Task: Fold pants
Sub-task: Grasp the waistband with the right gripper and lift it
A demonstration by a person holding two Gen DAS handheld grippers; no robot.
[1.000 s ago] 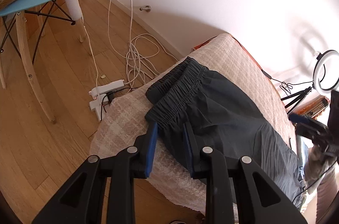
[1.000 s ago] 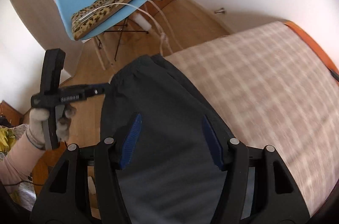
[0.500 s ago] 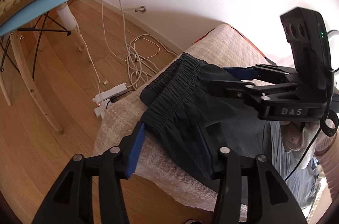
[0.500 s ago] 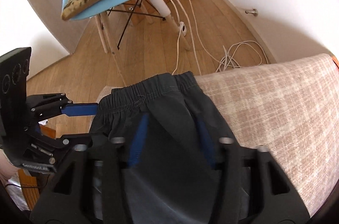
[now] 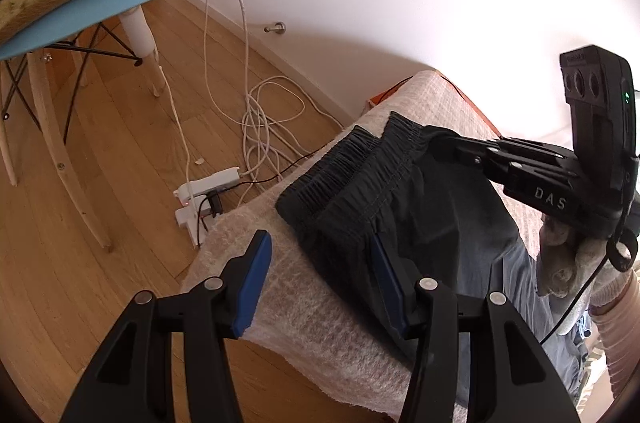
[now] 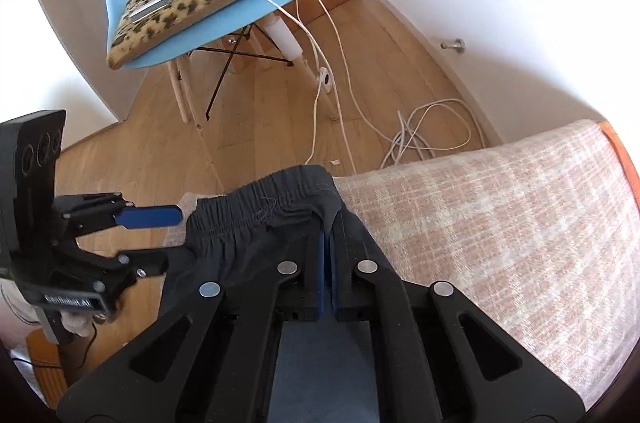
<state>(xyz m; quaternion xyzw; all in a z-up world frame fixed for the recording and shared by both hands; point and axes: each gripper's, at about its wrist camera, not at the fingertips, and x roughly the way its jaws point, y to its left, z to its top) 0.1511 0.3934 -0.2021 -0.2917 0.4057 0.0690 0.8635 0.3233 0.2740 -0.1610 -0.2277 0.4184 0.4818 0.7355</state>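
Pants (image 5: 420,207) lie on the bed's (image 6: 500,223) near-left end. Right gripper (image 6: 326,243) has just pinched the waistband's far corner. Left gripper (image 5: 320,279), half open, straddles the near corner: close fully before lifting.

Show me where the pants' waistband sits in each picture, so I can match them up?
Left wrist view: the waistband runs across the middle, just beyond the open left claw.
Right wrist view: the waistband lies at centre, just ahead of the right claw, which is shut on the pants.
Shared landmark: the blue chair.
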